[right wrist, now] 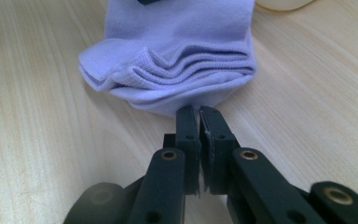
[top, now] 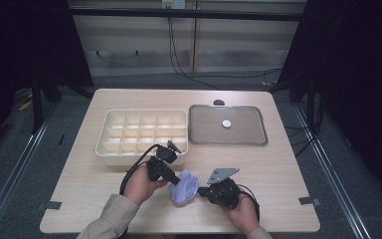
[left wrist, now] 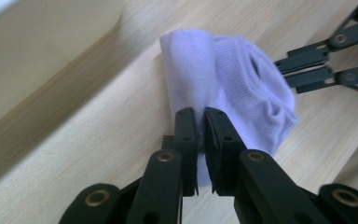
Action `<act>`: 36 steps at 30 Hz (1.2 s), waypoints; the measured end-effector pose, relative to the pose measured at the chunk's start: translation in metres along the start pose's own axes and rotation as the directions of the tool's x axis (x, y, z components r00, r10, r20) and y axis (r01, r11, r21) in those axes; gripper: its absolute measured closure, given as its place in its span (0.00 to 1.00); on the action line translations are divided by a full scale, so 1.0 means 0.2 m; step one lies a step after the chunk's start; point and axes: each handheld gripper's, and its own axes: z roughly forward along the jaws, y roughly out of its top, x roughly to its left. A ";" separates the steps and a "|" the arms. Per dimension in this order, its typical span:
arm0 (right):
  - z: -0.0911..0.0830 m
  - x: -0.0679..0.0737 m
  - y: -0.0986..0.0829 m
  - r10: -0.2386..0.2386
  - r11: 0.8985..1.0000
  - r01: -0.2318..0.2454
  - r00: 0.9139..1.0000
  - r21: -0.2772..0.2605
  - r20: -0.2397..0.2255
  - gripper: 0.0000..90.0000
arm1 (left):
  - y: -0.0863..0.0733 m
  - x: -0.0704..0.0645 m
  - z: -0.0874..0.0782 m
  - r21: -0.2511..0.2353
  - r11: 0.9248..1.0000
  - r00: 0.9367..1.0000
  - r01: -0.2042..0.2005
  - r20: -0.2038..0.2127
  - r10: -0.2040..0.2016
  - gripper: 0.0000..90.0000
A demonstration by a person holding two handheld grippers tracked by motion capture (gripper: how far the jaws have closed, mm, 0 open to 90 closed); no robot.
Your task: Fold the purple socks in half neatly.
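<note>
The sock's (right wrist: 177, 60) far end is cut off at the top edge; the tray's small white disc (top: 226, 123) is too small to identify.

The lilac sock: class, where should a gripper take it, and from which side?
Grip the sock at its thin layered edge, low along the table. The left gripper and right gripper pinch opposite edges this way; the bunched middle looks too thick.

no legible text, labels, brands, numbers or signs on any surface
</note>
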 end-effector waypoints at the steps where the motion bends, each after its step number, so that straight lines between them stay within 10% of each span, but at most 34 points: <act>1: 0.00 0.00 0.00 0.002 1.000 -0.002 1.000 -0.006 -0.005 0.96 | 0.00 -0.01 0.00 -0.007 1.000 1.000 0.002 0.004 -0.002 0.93; 36: 0.02 0.02 0.02 0.000 1.000 0.000 1.000 -0.002 -0.009 0.96 | 0.05 -0.14 0.00 -0.022 0.996 0.995 -0.082 0.047 0.082 0.94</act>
